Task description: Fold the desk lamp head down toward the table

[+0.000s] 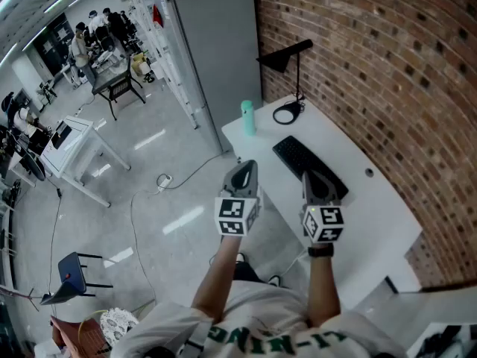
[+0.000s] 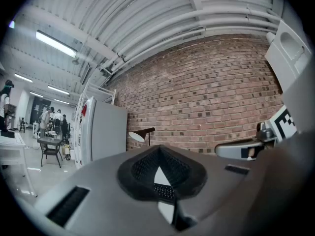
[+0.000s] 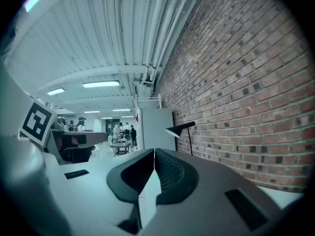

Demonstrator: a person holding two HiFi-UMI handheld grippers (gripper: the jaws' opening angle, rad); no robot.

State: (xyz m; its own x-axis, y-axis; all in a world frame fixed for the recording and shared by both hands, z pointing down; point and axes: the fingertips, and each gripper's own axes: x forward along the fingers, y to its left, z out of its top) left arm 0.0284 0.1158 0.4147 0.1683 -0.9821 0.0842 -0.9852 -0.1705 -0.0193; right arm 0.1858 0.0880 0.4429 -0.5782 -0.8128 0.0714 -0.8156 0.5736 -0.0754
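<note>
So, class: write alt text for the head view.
A person holds the left gripper and right gripper, both shut and empty, at a white desk by a brick wall. A black desk lamp stands at its far end, head raised.

A brick wall [image 1: 387,51] meets a glossy floor [image 1: 149,200].

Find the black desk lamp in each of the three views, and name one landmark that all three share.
Head view: desk lamp at top, right of centre, on the far end of the white desk.
Left gripper view: desk lamp small, left of centre, in front of the bricks.
Right gripper view: desk lamp just right of centre.
Shared landmark: the brick wall directly behind the lamp.
</note>
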